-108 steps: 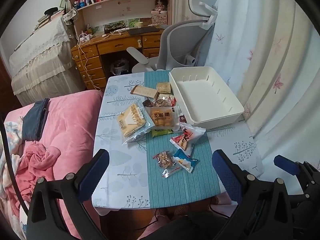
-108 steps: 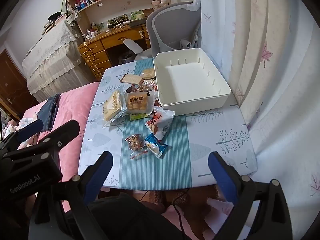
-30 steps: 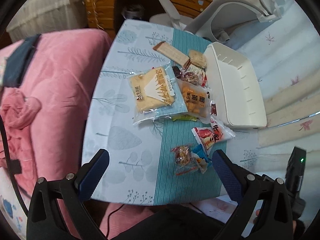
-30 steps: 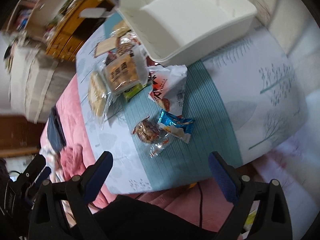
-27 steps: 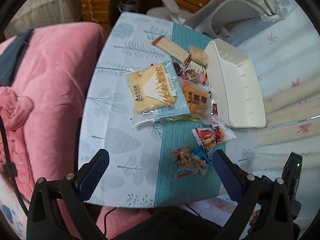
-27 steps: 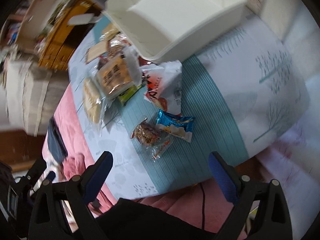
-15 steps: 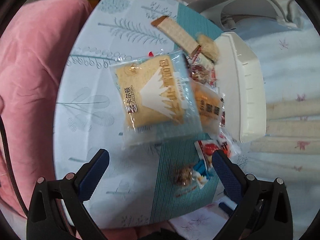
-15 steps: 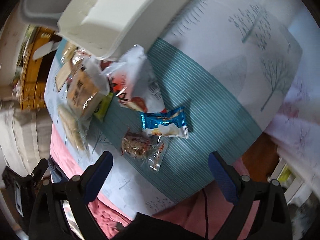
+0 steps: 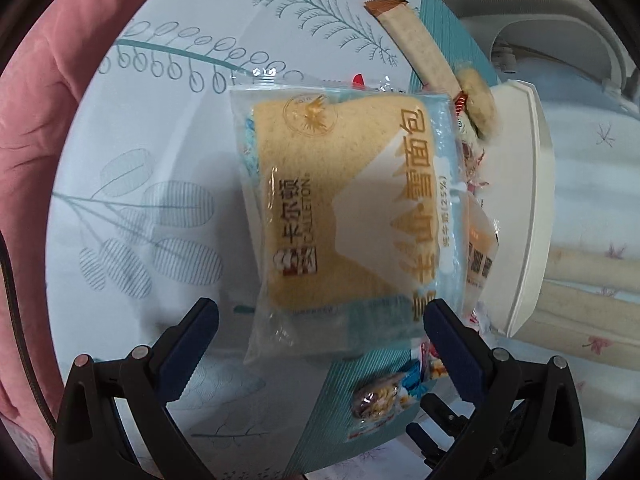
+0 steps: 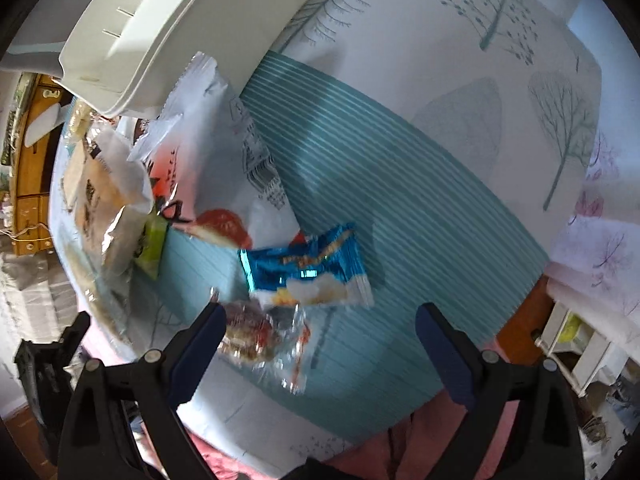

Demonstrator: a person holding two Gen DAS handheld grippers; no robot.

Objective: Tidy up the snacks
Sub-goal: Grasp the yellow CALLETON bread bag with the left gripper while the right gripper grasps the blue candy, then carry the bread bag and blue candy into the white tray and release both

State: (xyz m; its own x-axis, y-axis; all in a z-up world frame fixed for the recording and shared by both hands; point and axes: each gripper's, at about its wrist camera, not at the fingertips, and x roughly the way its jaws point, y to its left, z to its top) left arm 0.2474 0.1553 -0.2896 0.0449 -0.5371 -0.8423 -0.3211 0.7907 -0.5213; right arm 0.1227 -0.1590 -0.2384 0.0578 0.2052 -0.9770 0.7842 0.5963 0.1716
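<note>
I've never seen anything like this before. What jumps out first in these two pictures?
In the left view, a big clear bag of sliced bread fills the middle, lying on the leaf-print tablecloth just ahead of the open left gripper. In the right view, a shiny blue snack packet lies on the teal striped runner between the open right gripper's fingers, with the white bin at the upper left.

Leaf-print table [image 9: 132, 128], teal runner [image 10: 400, 200], snack packets [image 9: 344, 200], white bin [image 10: 168, 20] on it
</note>
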